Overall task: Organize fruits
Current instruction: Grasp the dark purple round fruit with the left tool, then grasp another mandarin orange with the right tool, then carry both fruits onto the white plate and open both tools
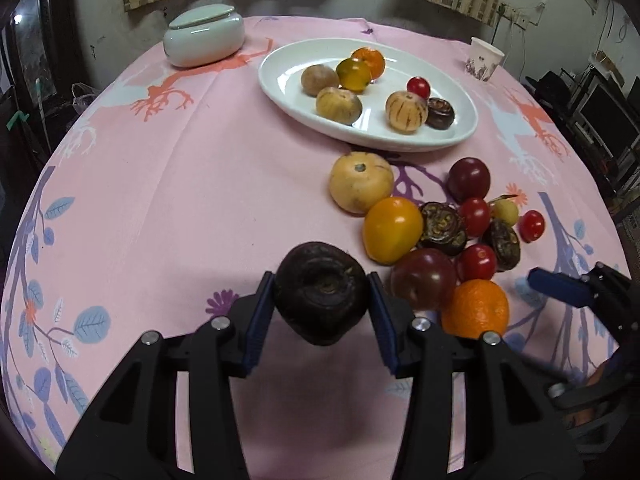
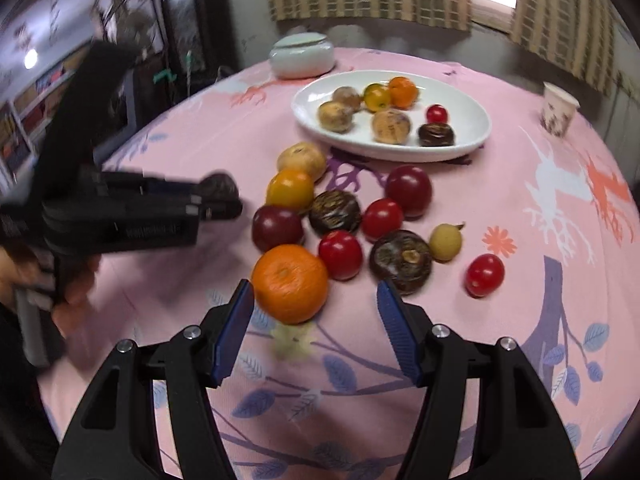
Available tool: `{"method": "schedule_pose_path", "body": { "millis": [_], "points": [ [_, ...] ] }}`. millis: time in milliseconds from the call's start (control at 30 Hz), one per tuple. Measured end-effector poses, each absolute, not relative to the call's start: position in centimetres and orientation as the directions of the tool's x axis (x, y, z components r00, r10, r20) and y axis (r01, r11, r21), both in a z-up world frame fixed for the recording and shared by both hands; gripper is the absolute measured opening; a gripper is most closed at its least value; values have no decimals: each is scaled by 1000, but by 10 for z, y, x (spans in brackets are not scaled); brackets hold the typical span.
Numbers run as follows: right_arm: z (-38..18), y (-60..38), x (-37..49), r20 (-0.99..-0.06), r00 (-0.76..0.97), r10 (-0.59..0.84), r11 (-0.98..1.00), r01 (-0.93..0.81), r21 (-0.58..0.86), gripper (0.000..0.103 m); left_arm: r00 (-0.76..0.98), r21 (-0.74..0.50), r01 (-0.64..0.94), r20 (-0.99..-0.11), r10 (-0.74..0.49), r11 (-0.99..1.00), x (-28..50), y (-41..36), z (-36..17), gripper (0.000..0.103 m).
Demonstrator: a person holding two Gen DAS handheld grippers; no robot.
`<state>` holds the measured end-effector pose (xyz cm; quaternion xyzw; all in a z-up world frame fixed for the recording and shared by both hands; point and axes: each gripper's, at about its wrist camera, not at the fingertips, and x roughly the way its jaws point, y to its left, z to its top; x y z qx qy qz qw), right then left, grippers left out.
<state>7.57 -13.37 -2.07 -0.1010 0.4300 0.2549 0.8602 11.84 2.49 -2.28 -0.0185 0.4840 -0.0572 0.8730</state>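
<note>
Right-wrist view: left gripper (image 2: 224, 196) at mid-left is motion-blurred, the dark fruit (image 2: 219, 186) at its tip barely readable. Hand (image 2: 60, 280) at left edge blurred and cropped. Left-wrist view: right gripper (image 1: 560, 286) cut off at right edge, one blue finger showing, jaw state unreadable. Orange (image 1: 476, 308) partly hidden behind left gripper's finger.

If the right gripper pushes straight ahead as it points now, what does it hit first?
Most likely the orange mandarin: it sits just past the left finger of the open right gripper, partly inside the gap. Depth is unclear; a cherry tomato lies behind it.
</note>
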Motion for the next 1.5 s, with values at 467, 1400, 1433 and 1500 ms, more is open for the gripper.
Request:
{"method": "schedule_pose_path", "body": {
  "millis": [467, 1400, 1433, 1500],
  "points": [
    [-37, -103, 93, -850, 455, 265, 863, -505, -1, 46, 555, -146, 58, -817, -153, 988, 101, 55, -1, 47],
    [71, -173, 149, -688, 676, 262, 921, -388, -30, 46, 603, -130, 169, -771, -207, 977, 161, 2, 64, 47],
    [68, -170, 160, -696, 669, 262, 921, -389, -27, 46, 602, -120, 170, -773, -200, 978, 171, -1, 64, 47],
    [62, -166, 181, -705, 657, 265, 918, -395, -23, 46, 593, -128, 165, -779, -202, 978, 194, -6, 60, 47]
  ]
}}
